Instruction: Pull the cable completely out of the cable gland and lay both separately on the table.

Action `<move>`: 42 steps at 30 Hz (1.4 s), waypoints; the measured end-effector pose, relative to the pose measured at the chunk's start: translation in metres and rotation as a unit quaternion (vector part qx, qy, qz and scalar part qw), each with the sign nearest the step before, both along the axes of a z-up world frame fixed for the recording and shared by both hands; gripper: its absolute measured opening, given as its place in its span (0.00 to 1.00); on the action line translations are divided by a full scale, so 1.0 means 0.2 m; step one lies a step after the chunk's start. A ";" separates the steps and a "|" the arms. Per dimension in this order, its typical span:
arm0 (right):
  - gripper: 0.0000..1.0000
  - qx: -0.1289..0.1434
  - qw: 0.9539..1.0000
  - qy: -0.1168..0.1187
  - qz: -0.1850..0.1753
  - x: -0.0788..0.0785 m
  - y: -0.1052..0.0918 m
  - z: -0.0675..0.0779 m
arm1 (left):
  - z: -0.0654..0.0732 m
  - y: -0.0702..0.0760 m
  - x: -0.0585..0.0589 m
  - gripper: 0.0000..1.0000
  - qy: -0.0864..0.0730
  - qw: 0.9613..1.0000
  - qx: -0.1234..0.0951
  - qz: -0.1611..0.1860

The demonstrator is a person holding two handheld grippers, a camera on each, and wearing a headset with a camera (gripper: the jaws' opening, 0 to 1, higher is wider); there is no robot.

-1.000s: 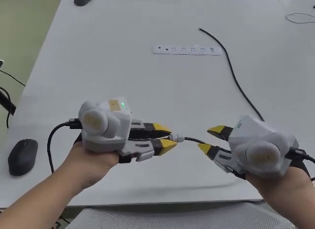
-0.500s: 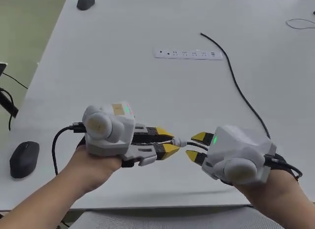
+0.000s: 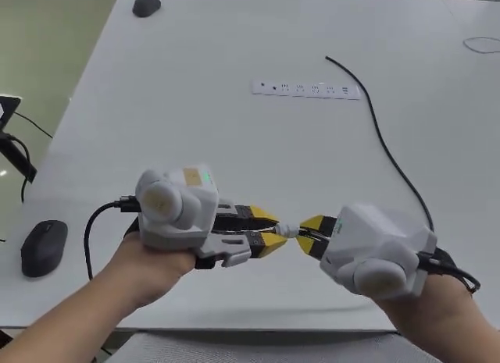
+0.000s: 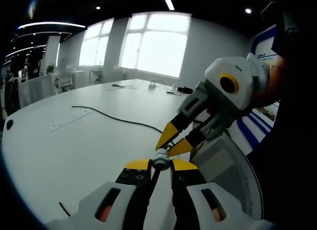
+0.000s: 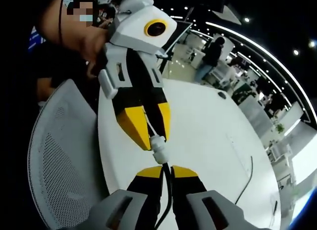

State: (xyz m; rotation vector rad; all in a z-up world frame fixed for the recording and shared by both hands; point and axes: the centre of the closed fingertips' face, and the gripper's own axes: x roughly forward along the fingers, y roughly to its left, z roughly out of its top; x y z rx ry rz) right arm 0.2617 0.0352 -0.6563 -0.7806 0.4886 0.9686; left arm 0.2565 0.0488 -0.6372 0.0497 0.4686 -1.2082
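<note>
A small white cable gland (image 3: 287, 231) hangs above the near edge of the white table (image 3: 195, 121). My left gripper (image 3: 273, 229) is shut on the gland, which sits between its yellow tips (image 4: 159, 159). A black cable (image 5: 167, 183) leaves the gland and runs between the jaws of my right gripper (image 3: 306, 234), which is shut on it just behind the gland (image 5: 158, 147). The two grippers face each other tip to tip, almost touching. A long stretch of black cable (image 3: 391, 156) lies across the table toward the right gripper.
A white power strip (image 3: 306, 89) lies at mid-table. A dark mouse (image 3: 43, 247) sits near the left front edge, another dark mouse (image 3: 146, 5) at the far end. A thin white wire (image 3: 480, 44) lies far right. A mesh chair (image 5: 59, 156) stands below the table edge.
My right gripper has moved left up to the gland, and its jaws, open a second ago, have shut on the cable. The left gripper has kept its hold.
</note>
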 end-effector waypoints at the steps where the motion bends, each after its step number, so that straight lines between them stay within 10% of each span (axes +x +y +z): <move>1: 0.01 0.000 1.000 0.001 0.001 0.00 0.00 0.00 | 0.00 0.00 0.00 0.15 0.000 1.000 0.000 0.000; 17: 0.00 0.050 0.993 0.049 -0.098 0.07 -0.12 -0.06 | 0.02 -0.02 0.03 0.15 -0.006 1.000 -0.009 0.005; 30: 0.00 0.097 0.971 0.093 -0.198 0.12 -0.30 -0.19 | 0.02 -0.03 0.02 0.15 -0.005 1.000 -0.012 0.002; 39: 0.00 0.111 0.964 0.110 -0.215 0.12 -0.31 -0.21 | 0.02 -0.02 0.03 0.15 -0.003 1.000 -0.013 0.004; 42: 0.00 0.128 0.952 0.134 -0.245 0.12 -0.34 -0.25 | 0.02 -0.02 0.03 0.15 -0.004 1.000 -0.012 0.003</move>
